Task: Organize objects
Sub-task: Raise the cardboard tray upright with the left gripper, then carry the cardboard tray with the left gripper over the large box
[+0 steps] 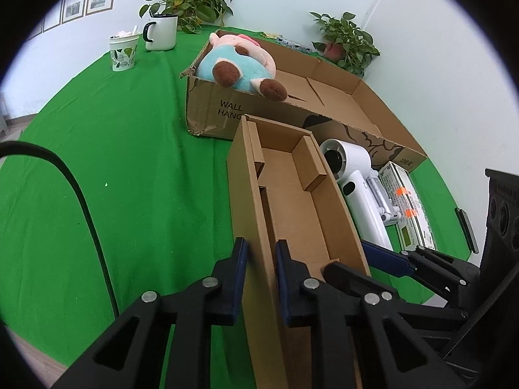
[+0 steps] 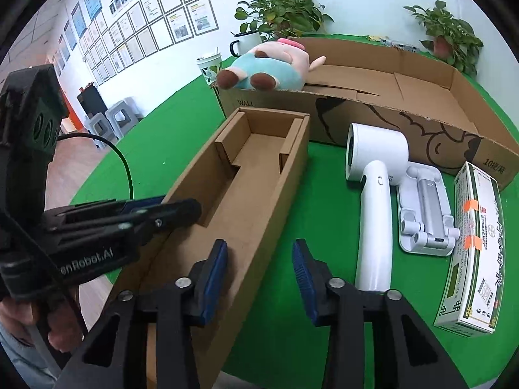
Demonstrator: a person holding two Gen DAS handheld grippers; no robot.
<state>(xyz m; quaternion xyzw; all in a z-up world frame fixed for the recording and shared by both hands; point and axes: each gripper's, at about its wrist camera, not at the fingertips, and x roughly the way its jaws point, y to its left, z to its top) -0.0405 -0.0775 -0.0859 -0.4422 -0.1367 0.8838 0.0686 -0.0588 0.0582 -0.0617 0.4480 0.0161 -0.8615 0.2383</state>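
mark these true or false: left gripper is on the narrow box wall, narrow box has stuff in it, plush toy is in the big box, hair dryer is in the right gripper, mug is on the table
1. The left gripper straddles the wall of the narrow box: true.
2. The narrow box holds items: false, only cardboard dividers show inside.
3. The plush toy lies in the big box: true.
4. The right gripper holds the hair dryer: false, it is open over the narrow box's right wall and the dryer lies on the green cloth.
5. The mug stands on the cloth: true.
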